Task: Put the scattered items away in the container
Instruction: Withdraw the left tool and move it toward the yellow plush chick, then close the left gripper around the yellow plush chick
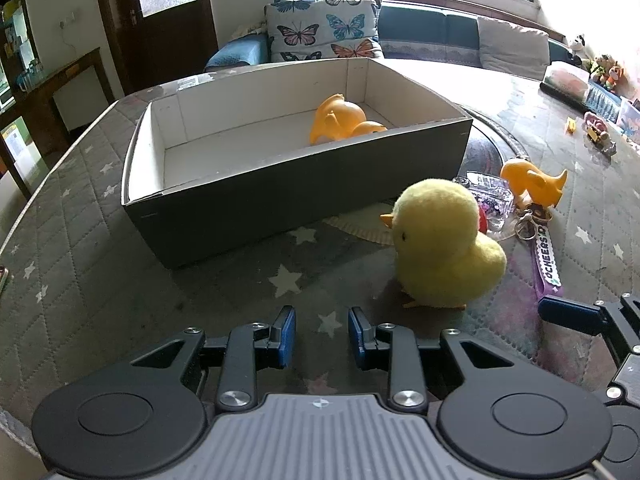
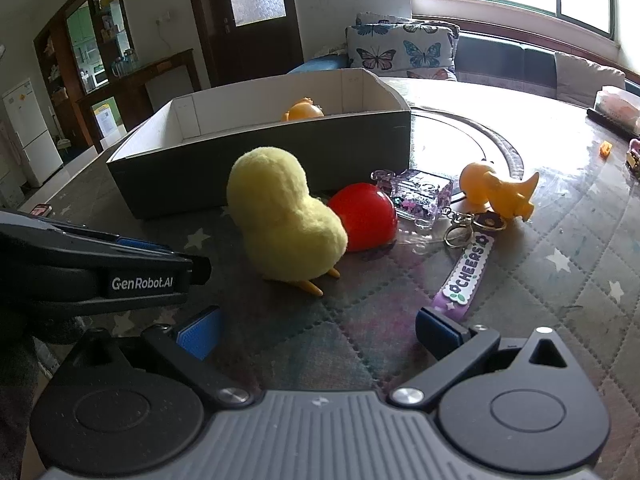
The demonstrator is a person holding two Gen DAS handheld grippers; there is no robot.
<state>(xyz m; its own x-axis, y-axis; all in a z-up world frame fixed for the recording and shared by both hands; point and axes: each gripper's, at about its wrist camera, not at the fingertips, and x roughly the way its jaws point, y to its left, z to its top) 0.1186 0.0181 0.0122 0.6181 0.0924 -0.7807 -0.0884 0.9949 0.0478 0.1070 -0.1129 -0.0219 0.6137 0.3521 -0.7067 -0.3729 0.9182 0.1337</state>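
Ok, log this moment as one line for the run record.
left gripper: open, empty | right gripper: open, empty, facing plush chick | box: one orange toy inside | plush chick: on table

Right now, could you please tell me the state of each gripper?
Left gripper: tongs open with a narrow gap, holding nothing.
Right gripper: tongs wide open, holding nothing.

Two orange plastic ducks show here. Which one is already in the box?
The orange duck at the far right end of the box, lying on its white floor. The other orange duck sits outside on the quilted tablecloth, beside the keychains.
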